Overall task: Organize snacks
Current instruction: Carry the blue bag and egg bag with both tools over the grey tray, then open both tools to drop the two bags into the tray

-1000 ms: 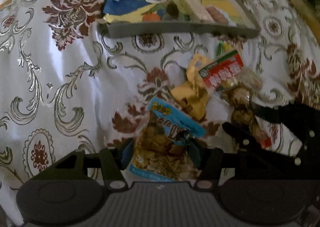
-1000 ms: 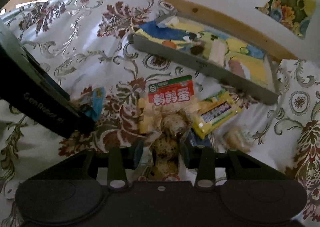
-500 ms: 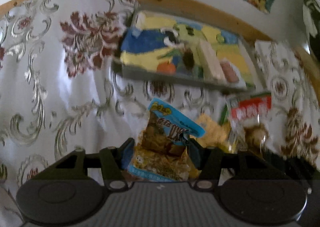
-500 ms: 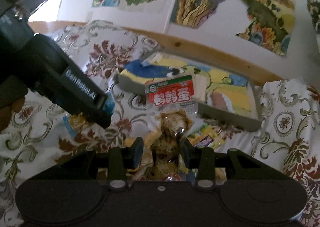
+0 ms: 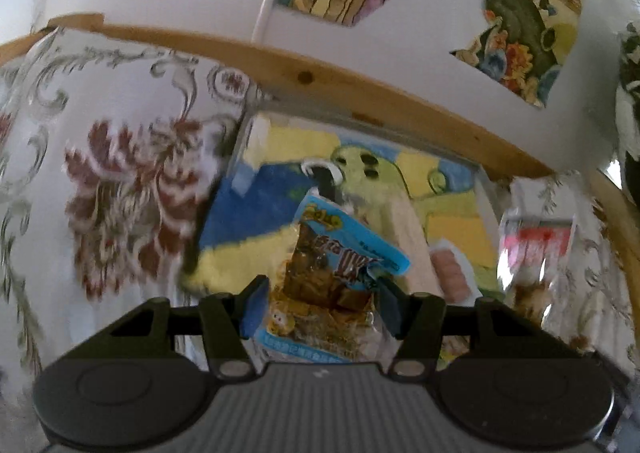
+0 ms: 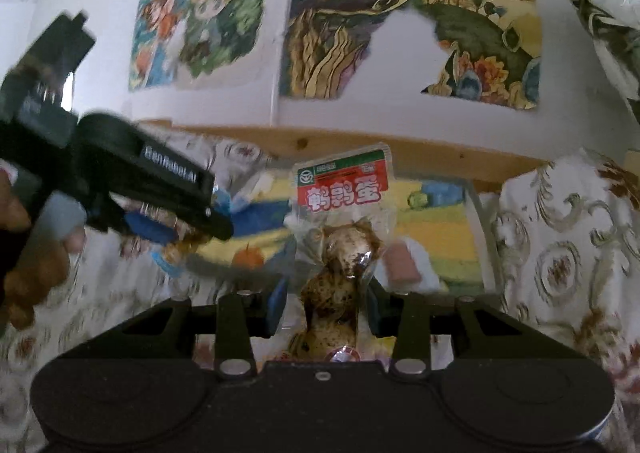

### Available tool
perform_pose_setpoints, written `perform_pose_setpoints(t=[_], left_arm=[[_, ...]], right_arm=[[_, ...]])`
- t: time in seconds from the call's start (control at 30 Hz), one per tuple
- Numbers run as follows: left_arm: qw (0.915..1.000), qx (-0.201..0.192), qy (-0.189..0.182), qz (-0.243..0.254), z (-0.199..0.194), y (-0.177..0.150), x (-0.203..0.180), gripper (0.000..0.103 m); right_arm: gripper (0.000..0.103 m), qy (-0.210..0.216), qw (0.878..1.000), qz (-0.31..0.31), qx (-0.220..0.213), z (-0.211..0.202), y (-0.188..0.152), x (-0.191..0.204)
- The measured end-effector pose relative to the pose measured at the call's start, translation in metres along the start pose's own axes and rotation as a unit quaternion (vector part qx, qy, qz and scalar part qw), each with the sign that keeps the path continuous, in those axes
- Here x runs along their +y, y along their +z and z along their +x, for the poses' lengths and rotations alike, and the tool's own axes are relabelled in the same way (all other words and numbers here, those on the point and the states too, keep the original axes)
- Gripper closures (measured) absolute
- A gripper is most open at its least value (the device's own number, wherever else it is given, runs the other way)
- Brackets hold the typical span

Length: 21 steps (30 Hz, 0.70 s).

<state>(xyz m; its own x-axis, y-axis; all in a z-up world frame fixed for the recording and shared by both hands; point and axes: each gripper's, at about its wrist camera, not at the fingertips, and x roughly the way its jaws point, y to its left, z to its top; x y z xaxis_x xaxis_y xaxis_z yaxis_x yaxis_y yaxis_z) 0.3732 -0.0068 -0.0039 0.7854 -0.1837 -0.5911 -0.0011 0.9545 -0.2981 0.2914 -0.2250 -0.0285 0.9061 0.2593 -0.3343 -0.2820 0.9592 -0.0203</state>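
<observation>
- My left gripper (image 5: 322, 303) has its jaws clamped on the blue snack packet (image 5: 336, 265), blue pads pressing both sides of its lower half, its long axis standing up toward 12 o'clock.
- My right gripper (image 6: 324, 303) has its jaws clamped on the quail egg pack (image 6: 340, 237), speckled eggs stacked between the pads, red-and-green label up at 12 o'clock.
- Both packs are up off the table (image 5: 120, 181), in the air!
- The key relation: the grey tray (image 5: 486, 189) with the cartoon liner lies dead ahead, 12 o'clock from both pairs of jaws, just behind each packet.
- From the right wrist view, the left gripper (image 6: 180, 229) sits at 9 to 10 o'clock; I judge it reaches the tray's left end, while my right hand has the middle.
- The tray already holds a pink snack (image 5: 452, 273) at 2 o'clock of my left jaws, so I'd drop clear of it.
- Hard to read: motion blur smears the tablecloth and tray rim, my own packets hide the tray floor behind them, and the tray's near wall is barely visible.
</observation>
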Motion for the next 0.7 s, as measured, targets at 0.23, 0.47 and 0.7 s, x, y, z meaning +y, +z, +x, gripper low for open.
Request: perform_pose_setpoints(t=[0.23, 0.47, 0.7], left_arm=[[0.9998, -0.001, 0.019, -0.003, 0.041, 0.030, 0.020, 0.041], [0.9994, 0.000, 0.032, 0.014, 0.062, 0.026, 0.026, 0.041], [0.9993, 0.005, 0.038, -0.003, 0.070, 0.028, 0.030, 0.041]], right_arm=[[0.061, 0.028, 0.999, 0.042, 0.010, 0.077, 0.049, -0.012], [0.061, 0.039, 0.997, 0.025, 0.063, 0.137, 0.059, -0.001], [0.061, 0.032, 0.994, 0.017, 0.102, 0.163, 0.047, 0.001]])
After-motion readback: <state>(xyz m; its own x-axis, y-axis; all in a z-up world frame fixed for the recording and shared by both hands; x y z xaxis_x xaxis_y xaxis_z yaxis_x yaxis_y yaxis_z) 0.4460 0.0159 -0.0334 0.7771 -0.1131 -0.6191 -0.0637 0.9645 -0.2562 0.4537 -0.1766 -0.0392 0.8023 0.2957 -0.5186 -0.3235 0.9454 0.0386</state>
